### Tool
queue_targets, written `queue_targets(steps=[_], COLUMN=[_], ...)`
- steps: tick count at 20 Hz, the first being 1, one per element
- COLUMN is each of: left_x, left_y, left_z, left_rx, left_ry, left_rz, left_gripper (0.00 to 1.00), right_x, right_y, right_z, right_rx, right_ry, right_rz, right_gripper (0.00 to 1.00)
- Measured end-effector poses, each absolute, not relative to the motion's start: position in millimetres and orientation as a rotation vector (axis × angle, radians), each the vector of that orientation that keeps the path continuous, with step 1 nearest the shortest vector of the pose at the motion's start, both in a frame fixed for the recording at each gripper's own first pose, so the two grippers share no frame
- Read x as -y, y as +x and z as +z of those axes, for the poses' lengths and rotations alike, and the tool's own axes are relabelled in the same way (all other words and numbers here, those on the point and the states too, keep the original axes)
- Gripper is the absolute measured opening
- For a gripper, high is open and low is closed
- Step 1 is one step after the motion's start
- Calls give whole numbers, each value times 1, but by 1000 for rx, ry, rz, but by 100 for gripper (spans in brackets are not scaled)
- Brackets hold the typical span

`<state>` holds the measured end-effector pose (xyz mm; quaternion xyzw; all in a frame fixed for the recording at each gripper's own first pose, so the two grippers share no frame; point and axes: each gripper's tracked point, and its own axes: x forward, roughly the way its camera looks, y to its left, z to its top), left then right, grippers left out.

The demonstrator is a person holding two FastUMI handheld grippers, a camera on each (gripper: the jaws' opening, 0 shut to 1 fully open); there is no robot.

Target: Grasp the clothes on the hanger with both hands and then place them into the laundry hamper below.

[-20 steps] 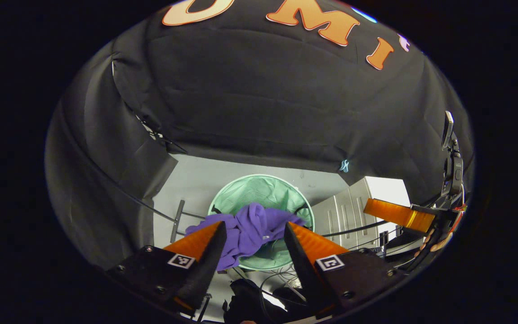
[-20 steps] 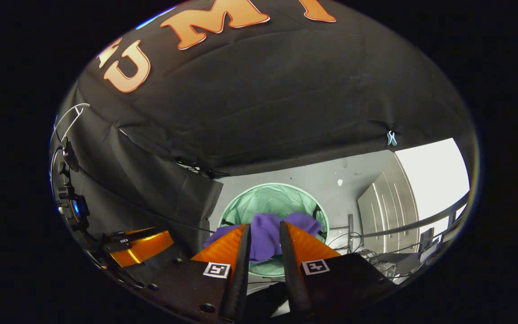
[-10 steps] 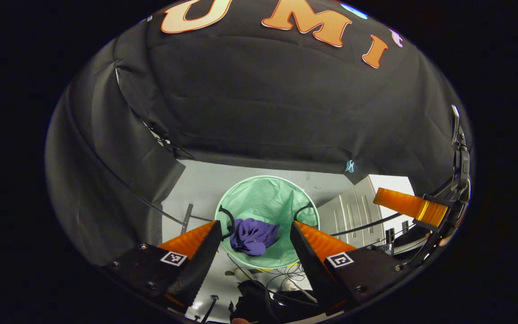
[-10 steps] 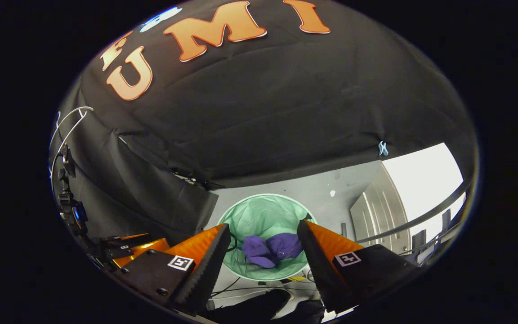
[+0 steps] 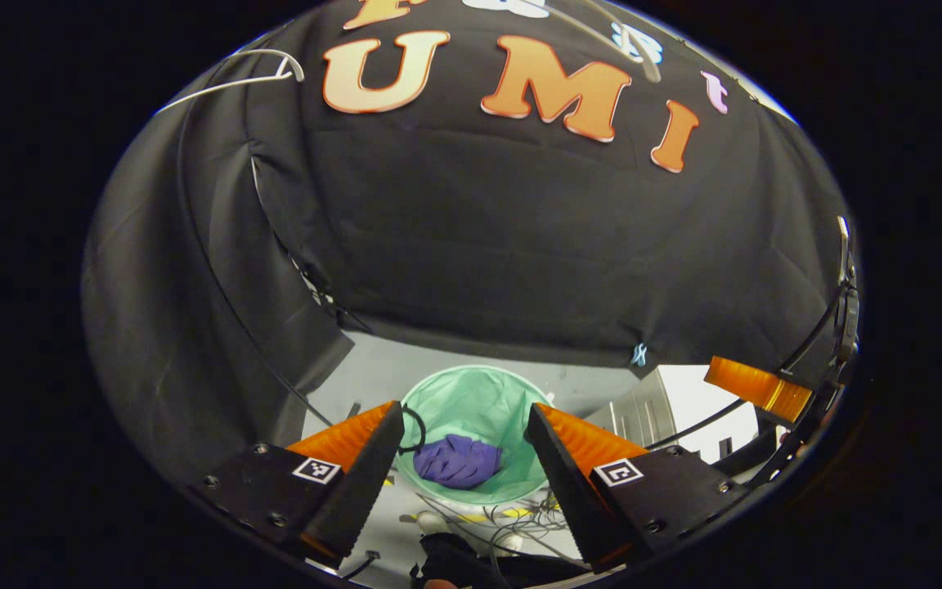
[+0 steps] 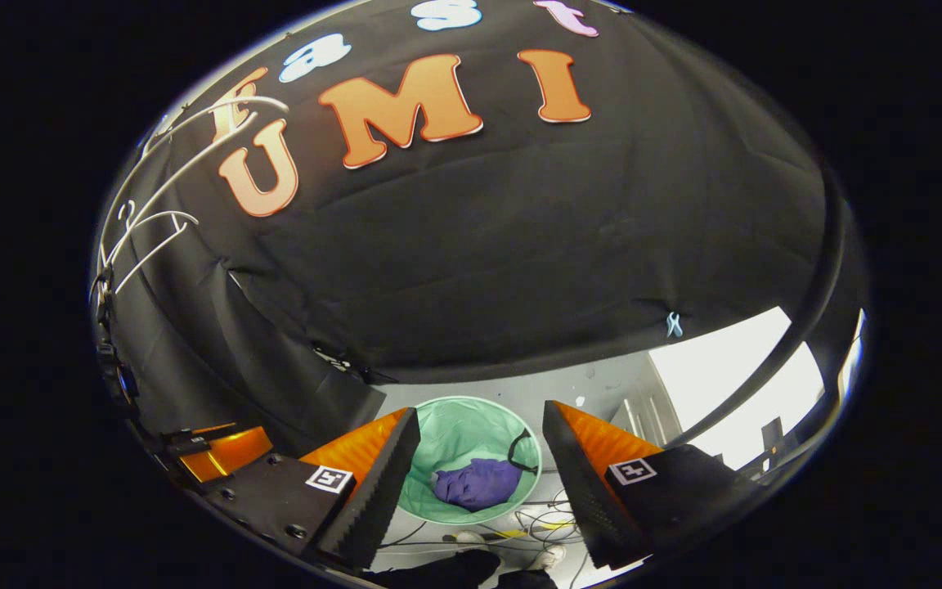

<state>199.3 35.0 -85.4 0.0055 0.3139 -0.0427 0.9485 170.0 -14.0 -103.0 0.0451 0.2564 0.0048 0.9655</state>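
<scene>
left gripper (image 5: 461, 438): jaws wide apart, holding nothing, poised high over the hamper.
right gripper (image 6: 479, 446): likewise spread wide and empty; also seen at the right edge of the left gripper view.
purple clothes (image 5: 459, 460): bunched in a heap on the bottom of the laundry hamper, toward its near wall; same heap in the right gripper view (image 6: 475, 484).
laundry hamper (image 5: 471, 393): round, pale green, standing on the grey floor below both grippers, loose cables just beside its near rim.
hangers (image 6: 168, 176): white wire, bare, up at the far left against the black cloth wall.
progress: garment off the hanger and inside the hamper, so judged done; only pulling back left.
change from a second ago: then the right gripper pinched the cloth, draped over the hamper's near rim; since dropped in, both grippers lifted higher and opened.
</scene>
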Motion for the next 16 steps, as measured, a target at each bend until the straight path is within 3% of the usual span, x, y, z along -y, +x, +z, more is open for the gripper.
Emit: queue_targets(steps=[10,12,13,16], left_x=[3,9,11,16], left_y=[144,132,126,116], left_z=[24,44,55,76], left_rx=[-369,-327,-304,-228], left_ry=[3,1,3,11], left_rz=[-86,-89,-84,-72], left_gripper=[96,96,97,96], right_x=[51,59,62,73], right_y=[94,80,72,54], right_z=[-11,10,20,51], right_rx=[-308,-259,-237,-163], right_ry=[35,8,-7,-35], right_rz=[25,24,25,32], right_gripper=[100,93,98,98])
